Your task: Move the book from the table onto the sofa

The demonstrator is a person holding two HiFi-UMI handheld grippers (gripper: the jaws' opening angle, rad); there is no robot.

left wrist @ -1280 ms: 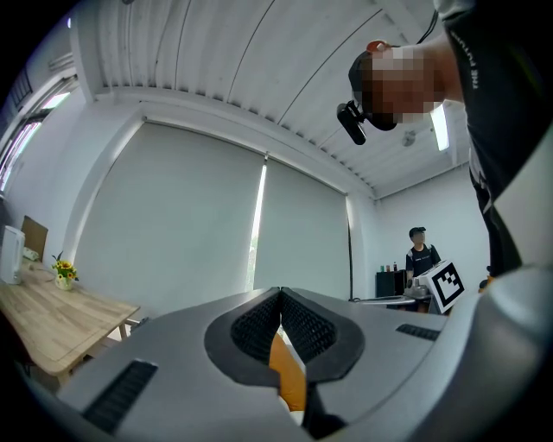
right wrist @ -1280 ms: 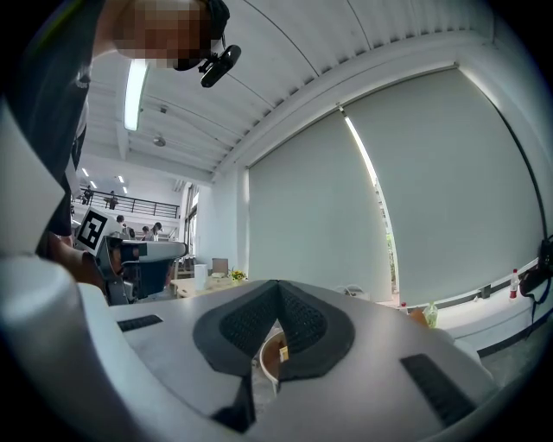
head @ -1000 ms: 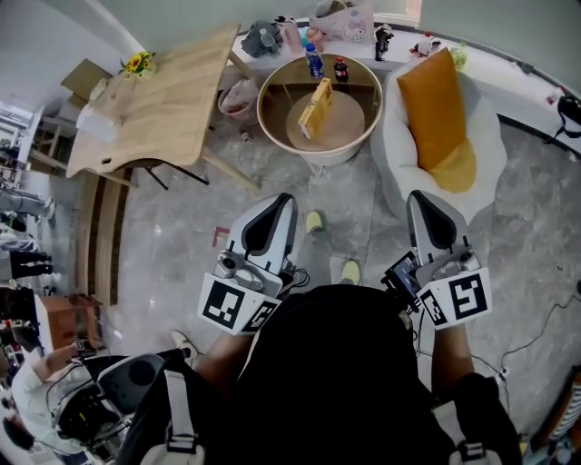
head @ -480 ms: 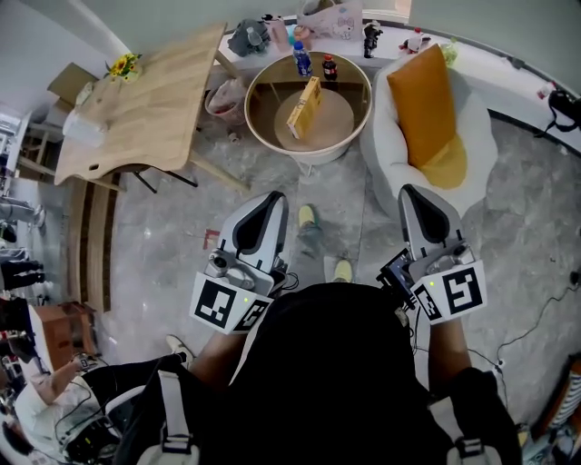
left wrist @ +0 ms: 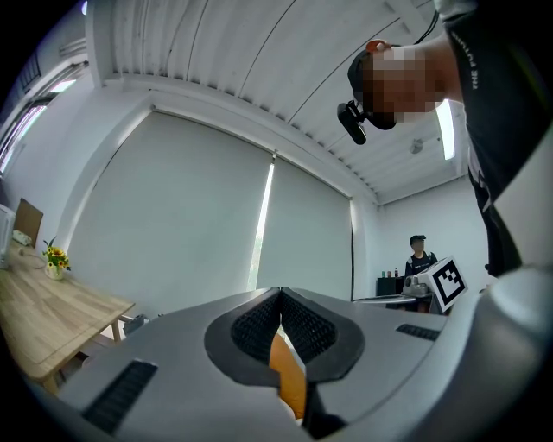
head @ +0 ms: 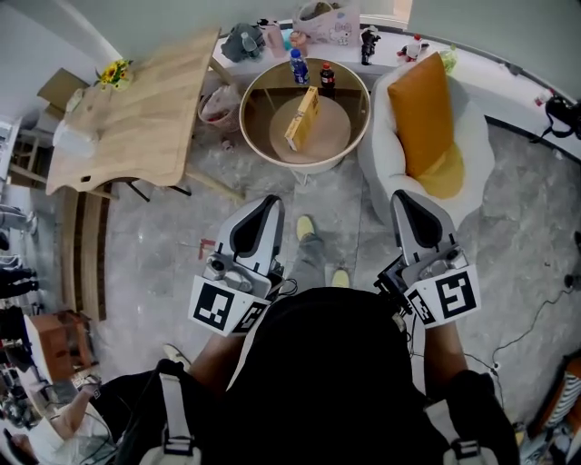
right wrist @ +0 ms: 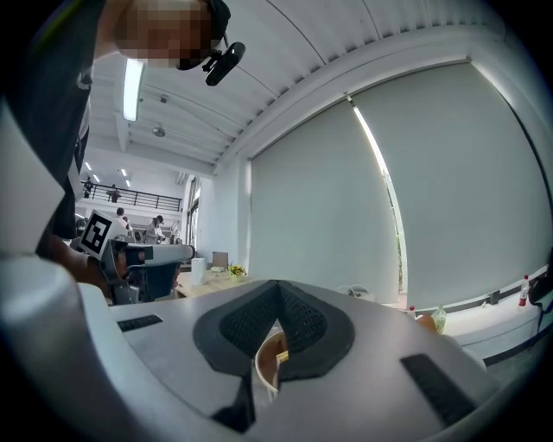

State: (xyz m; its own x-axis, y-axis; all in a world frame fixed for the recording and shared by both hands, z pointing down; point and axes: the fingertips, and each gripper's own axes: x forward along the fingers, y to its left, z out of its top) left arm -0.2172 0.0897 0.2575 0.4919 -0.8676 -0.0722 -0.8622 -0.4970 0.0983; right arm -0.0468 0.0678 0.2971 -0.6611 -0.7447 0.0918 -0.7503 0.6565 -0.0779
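A yellow book [head: 302,118] stands on edge inside the round, high-rimmed table [head: 254,132], seen in the head view ahead of me. To its right is the white sofa chair [head: 477,150] with an orange cushion [head: 422,109]. My left gripper [head: 270,201] and right gripper [head: 401,197] are held level at waist height, well short of the table. Both are shut and hold nothing. Below the closed left gripper [left wrist: 280,298] tips, a strip of orange cushion [left wrist: 290,380] shows. Below the closed right gripper [right wrist: 278,289] tips, the table rim [right wrist: 262,367] shows.
Two bottles [head: 297,65] stand at the far rim of the round table. A wooden table [head: 136,109] with sunflowers [head: 113,73] is at the left, and a pink basket [head: 216,104] lies between the two tables. Clutter lines the back ledge [head: 318,23]. My feet [head: 307,227] are on marble floor.
Both grippers and I have moved forward toward the round table and sofa chair, which now sit lower and nearer in the head view. The jaws stay shut.
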